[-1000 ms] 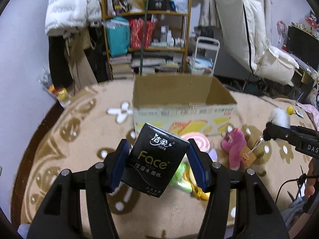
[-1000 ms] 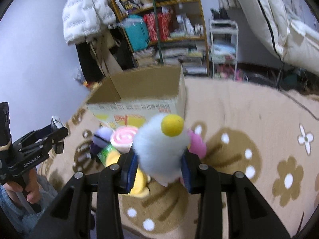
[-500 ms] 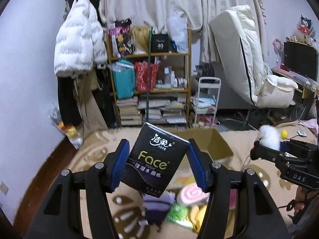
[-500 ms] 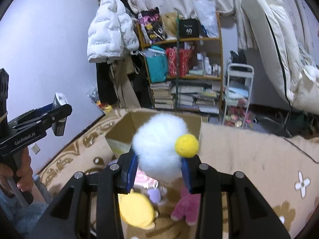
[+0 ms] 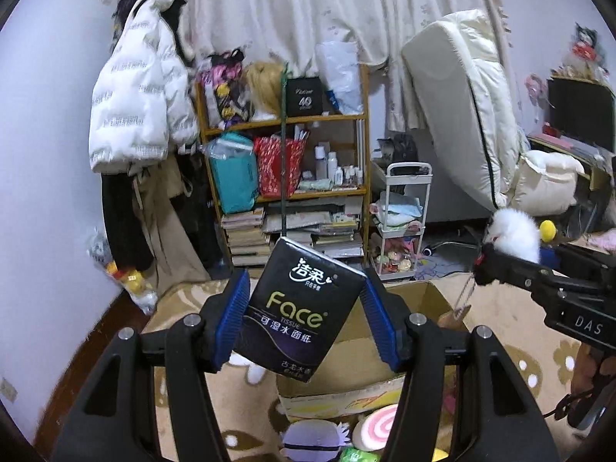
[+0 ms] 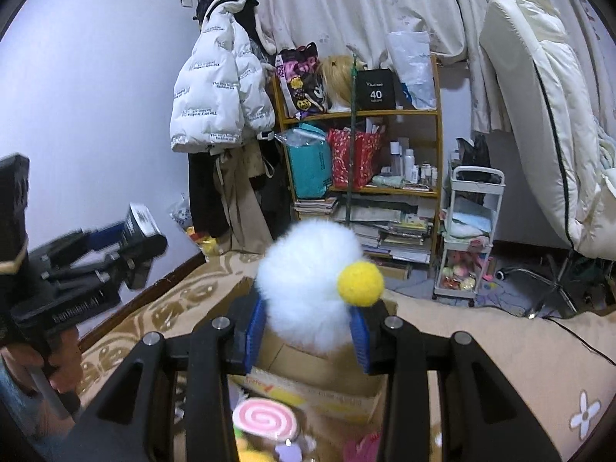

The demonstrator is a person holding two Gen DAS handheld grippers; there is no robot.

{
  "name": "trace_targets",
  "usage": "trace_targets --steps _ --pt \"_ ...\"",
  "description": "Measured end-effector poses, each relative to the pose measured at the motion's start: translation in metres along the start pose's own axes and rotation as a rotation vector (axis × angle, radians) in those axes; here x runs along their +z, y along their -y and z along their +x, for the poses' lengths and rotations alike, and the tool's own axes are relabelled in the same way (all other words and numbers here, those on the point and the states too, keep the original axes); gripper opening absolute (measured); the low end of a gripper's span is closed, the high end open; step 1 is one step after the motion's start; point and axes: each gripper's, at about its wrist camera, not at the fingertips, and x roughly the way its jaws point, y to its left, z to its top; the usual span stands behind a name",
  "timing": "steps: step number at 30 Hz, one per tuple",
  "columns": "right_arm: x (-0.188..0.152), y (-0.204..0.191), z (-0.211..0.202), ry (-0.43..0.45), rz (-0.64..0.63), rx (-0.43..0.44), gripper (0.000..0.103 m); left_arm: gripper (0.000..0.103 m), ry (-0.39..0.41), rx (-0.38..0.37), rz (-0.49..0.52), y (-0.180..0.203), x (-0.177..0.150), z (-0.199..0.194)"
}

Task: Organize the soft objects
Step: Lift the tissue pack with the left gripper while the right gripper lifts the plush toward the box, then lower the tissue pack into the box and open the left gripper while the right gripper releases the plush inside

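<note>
My left gripper (image 5: 304,321) is shut on a black Face tissue pack (image 5: 302,310), held tilted in the air above the open cardboard box (image 5: 365,358). My right gripper (image 6: 308,325) is shut on a white fluffy plush with a yellow pompom (image 6: 312,285), also raised over the box (image 6: 315,365). The right gripper with the plush (image 5: 514,235) shows at the right of the left wrist view. The left gripper (image 6: 127,242) shows at the left of the right wrist view. A pink swirl plush (image 6: 265,419) and a purple plush (image 5: 313,439) lie before the box.
A beige patterned rug (image 5: 500,323) covers the floor. A wooden shelf (image 5: 288,188) full of bags and books, a white trolley (image 5: 404,215), a hanging white jacket (image 5: 138,104) and a propped mattress (image 5: 462,107) stand behind the box.
Both grippers have lifted with their loads and tilted up. The box and the toys on the rug have dropped low in both views, and the room behind now fills them.
</note>
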Motion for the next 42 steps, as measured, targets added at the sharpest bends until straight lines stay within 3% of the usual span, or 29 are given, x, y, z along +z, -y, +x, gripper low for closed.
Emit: trace_targets --steps 4,14,24,29,31,33,36,39,42 --pt "-0.001 0.006 0.018 0.006 0.026 0.029 0.041 0.057 -0.036 0.0 -0.011 -0.001 -0.008 0.025" --pt "-0.033 0.009 0.069 -0.101 0.029 0.042 0.042 0.057 -0.152 0.007 0.032 0.009 -0.042 0.086" --pt "-0.069 0.019 0.1 -0.206 0.038 0.003 0.042 0.058 -0.233 -0.024 0.029 0.018 -0.063 0.113" --pt "-0.076 0.026 0.103 -0.224 0.075 0.003 0.042 0.059 -0.231 -0.031 0.015 0.015 -0.065 0.115" --pt "-0.078 0.028 0.103 -0.227 0.084 0.006 0.042 0.064 -0.227 -0.023 0.025 0.015 -0.065 0.114" --pt "-0.078 0.028 0.102 -0.231 0.089 0.009 0.046 0.082 -0.225 0.003 0.034 0.015 -0.065 0.114" --pt "-0.077 0.029 0.099 -0.231 0.094 0.024 0.059 0.085 -0.225 0.027 0.048 0.017 -0.068 0.11" --pt "-0.075 0.029 0.095 -0.221 0.103 0.025 0.061 0.095 -0.228 0.038 0.061 0.018 -0.068 0.103" --pt "-0.072 0.029 0.086 -0.204 0.119 0.006 0.063 0.097 -0.21 0.075 0.086 0.019 -0.067 0.091"
